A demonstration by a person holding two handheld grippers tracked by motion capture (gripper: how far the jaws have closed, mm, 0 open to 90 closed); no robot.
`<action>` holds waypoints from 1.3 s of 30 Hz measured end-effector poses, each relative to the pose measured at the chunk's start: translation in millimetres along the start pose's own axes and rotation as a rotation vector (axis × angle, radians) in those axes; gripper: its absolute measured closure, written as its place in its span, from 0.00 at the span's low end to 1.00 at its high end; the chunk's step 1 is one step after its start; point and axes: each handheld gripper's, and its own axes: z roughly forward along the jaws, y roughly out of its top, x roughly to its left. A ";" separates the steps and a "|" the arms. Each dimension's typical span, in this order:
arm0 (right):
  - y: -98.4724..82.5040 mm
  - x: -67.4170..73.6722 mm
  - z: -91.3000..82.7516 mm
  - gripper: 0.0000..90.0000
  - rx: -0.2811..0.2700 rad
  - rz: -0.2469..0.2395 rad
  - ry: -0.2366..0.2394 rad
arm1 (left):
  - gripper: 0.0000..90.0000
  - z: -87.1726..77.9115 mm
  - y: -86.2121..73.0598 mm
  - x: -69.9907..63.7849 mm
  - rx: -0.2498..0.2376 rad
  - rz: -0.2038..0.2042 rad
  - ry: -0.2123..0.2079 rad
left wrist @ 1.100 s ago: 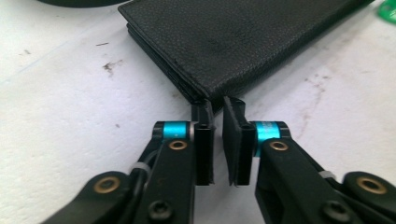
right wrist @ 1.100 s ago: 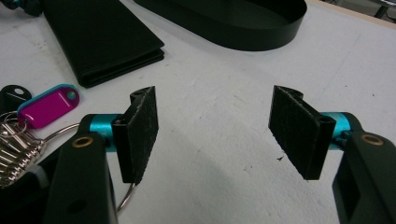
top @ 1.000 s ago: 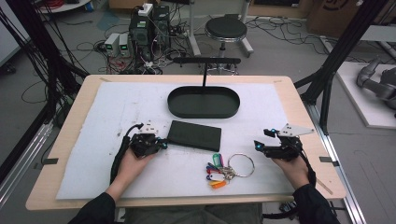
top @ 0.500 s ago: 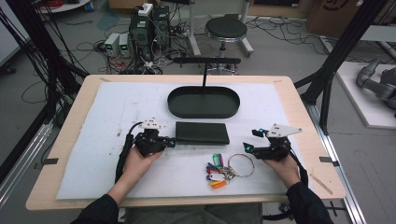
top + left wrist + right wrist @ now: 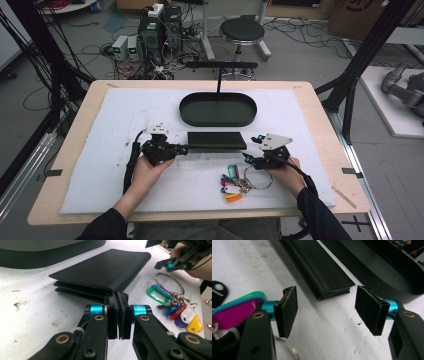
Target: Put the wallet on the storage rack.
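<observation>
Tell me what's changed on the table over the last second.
The left claw, shut on the near-left corner of the black wallet, has swung it square to the table edge, nearer the oval tray. The right claw moved in toward the wallet's right end, its jaws closing slightly with nothing between them. Keys and tray stayed put.

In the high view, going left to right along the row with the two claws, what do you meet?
Left claw → black wallet → right claw.
</observation>
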 end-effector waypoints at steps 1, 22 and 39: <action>2.7 0.7 3.1 0.43 0.004 -0.016 -0.007 | 0.97 0.0 0.0 -0.1 -0.004 -0.007 -0.005; 21.9 -6.4 -11.2 0.87 -0.071 -0.071 0.122 | 0.60 -14.3 3.0 -1.9 -0.103 0.201 0.104; 27.0 -9.1 -27.5 0.88 -0.179 -0.037 0.276 | 0.38 6.6 -1.2 0.0 -0.087 0.354 -0.010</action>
